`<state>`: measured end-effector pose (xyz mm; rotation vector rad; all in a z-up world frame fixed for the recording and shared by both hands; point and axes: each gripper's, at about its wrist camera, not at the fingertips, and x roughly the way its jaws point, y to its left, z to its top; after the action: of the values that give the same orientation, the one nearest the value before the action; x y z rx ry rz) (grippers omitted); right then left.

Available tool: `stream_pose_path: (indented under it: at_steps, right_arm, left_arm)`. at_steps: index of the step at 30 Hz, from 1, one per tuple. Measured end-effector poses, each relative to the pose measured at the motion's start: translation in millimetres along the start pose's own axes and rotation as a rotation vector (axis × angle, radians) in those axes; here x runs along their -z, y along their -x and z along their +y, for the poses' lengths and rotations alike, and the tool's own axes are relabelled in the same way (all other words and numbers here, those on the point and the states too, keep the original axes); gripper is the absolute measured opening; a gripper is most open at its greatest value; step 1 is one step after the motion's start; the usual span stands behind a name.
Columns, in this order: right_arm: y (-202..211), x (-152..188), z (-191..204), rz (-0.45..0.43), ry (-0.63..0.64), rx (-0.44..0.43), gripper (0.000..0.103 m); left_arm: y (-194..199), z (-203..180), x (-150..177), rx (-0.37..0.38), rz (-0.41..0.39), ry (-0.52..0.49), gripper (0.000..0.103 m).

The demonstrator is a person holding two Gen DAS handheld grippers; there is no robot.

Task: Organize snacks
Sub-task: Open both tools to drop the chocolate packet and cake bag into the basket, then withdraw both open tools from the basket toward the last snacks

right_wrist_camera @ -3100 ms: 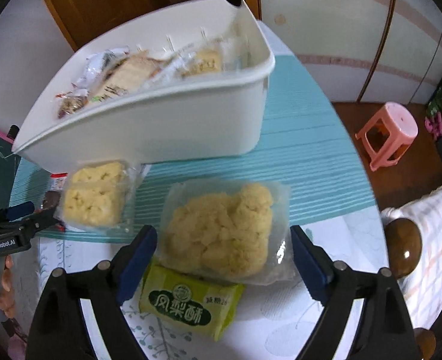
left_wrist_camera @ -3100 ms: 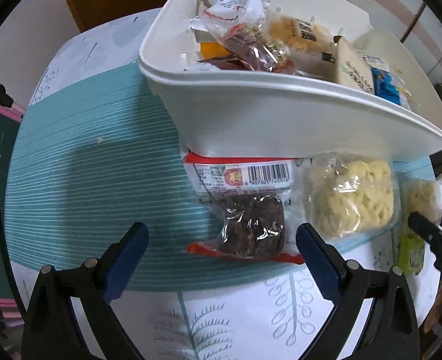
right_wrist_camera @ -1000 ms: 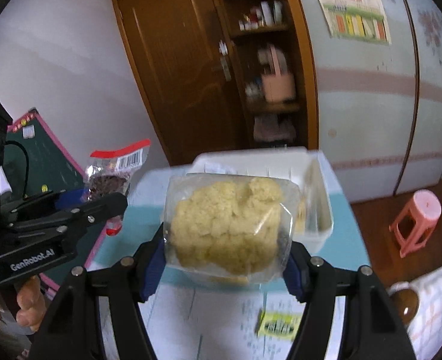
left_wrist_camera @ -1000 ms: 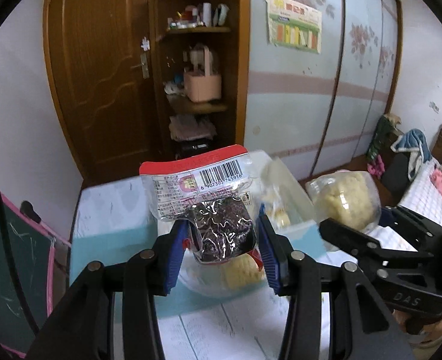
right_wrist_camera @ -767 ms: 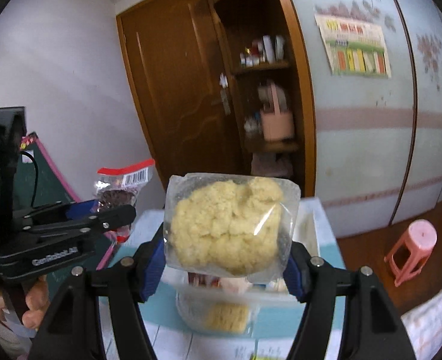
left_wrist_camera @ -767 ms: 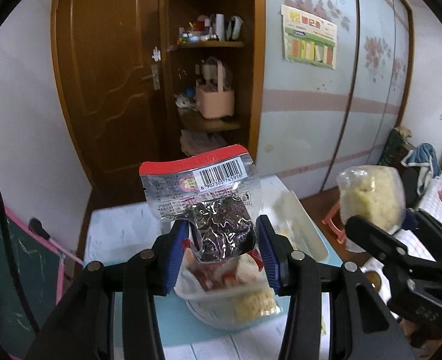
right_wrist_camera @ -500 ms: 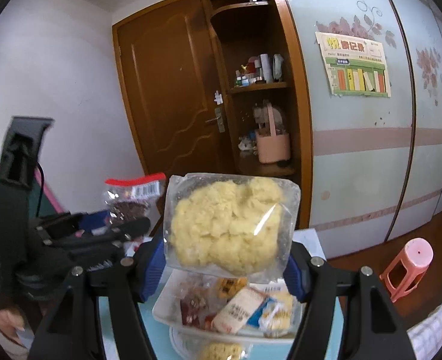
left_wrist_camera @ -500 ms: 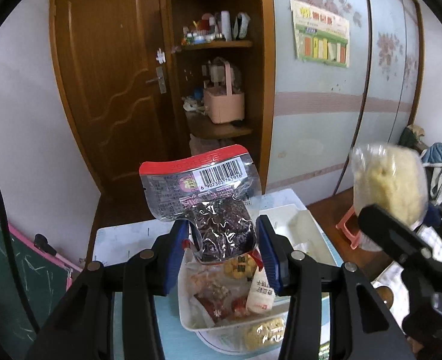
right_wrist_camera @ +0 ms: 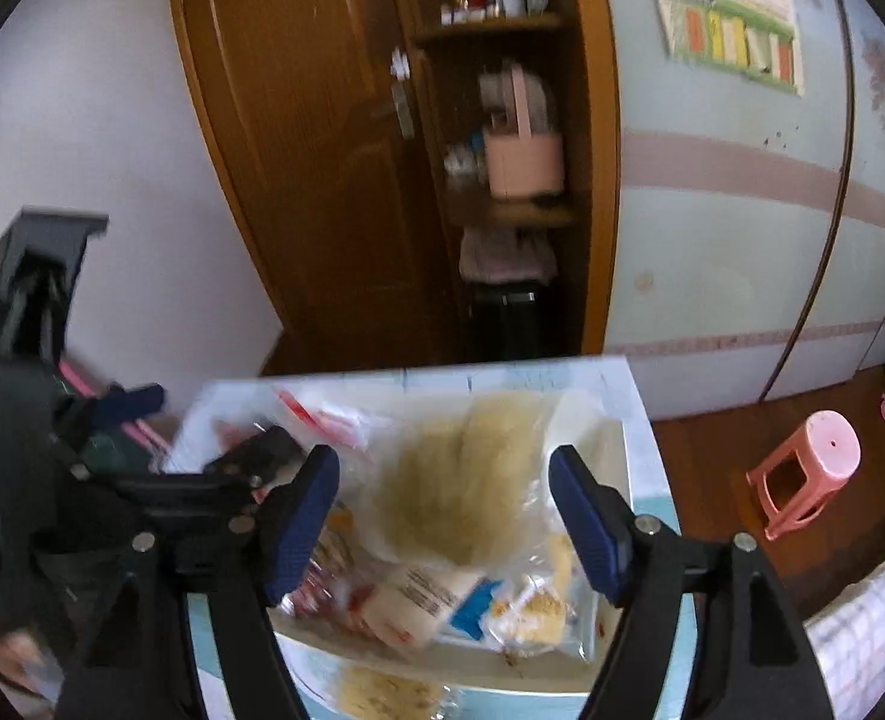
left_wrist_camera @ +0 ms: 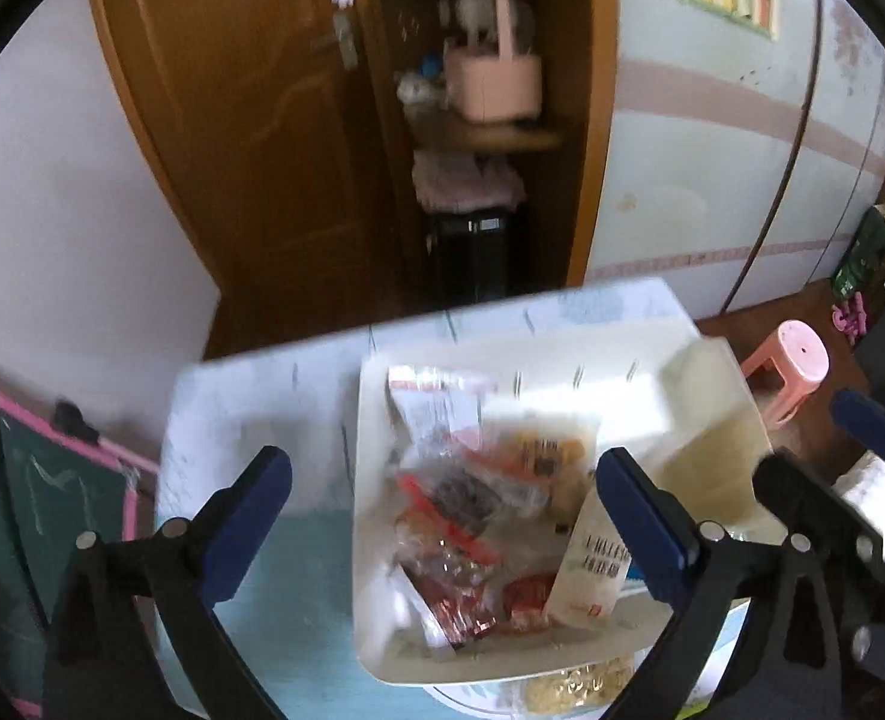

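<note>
My left gripper [left_wrist_camera: 445,519] hangs over the white bin [left_wrist_camera: 359,468], its jaws opening wide with nothing pressed between them. The red-topped packet of dark snack [left_wrist_camera: 460,489] lies loose among several wrapped snacks in the bin. My right gripper [right_wrist_camera: 445,522] is also over the bin [right_wrist_camera: 442,663], jaws opening. The clear bag of yellow pastry [right_wrist_camera: 460,480] is a blur between its fingers, free of the pads and dropping into the bin. In the left wrist view that bag [left_wrist_camera: 706,438] shows at the bin's right end.
The bin stands on a table with a teal striped cloth [left_wrist_camera: 298,600]. Another yellow pastry bag [left_wrist_camera: 580,684] lies at the bin's near side. A pink stool [right_wrist_camera: 814,456] stands on the floor to the right, and a green chalkboard [left_wrist_camera: 22,510] to the left.
Both grippers moved forward over the bin and tipped down. The left one let go of the dark snack packet, now in the bin. The right one released the pastry bag, which is falling.
</note>
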<state>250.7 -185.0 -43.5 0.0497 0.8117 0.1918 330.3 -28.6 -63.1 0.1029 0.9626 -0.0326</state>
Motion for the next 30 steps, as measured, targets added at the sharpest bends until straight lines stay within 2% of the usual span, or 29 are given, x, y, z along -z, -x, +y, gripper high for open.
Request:
stream_pose_path:
  at_steps: [2, 4, 10, 18, 30]
  right_arm:
    - [-5, 10, -1, 0.017, 0.004, 0.002, 0.087]
    - [-6, 15, -3, 0.017, 0.009, 0.009, 0.090]
    - [-1, 23, -3, 0.008, 0.003, 0.019, 0.091]
    - [36, 38, 3, -0.029, 0.014, 0.027, 0.092]
    - [101, 66, 15, -0.095, -0.013, 0.014, 0.093]
  left_arm:
    - [-13, 4, 7, 0.000, 0.042, 0.019, 0.101]
    - [-19, 6, 13, -0.006, 0.060, 0.029, 0.101]
    - [-14, 1, 26, -0.014, 0.053, -0.006, 0.101]
    - [22, -14, 41, 0.020, 0.003, -0.051, 0.101]
    - [107, -3, 81, 0.098, -0.103, -0.017, 0.101]
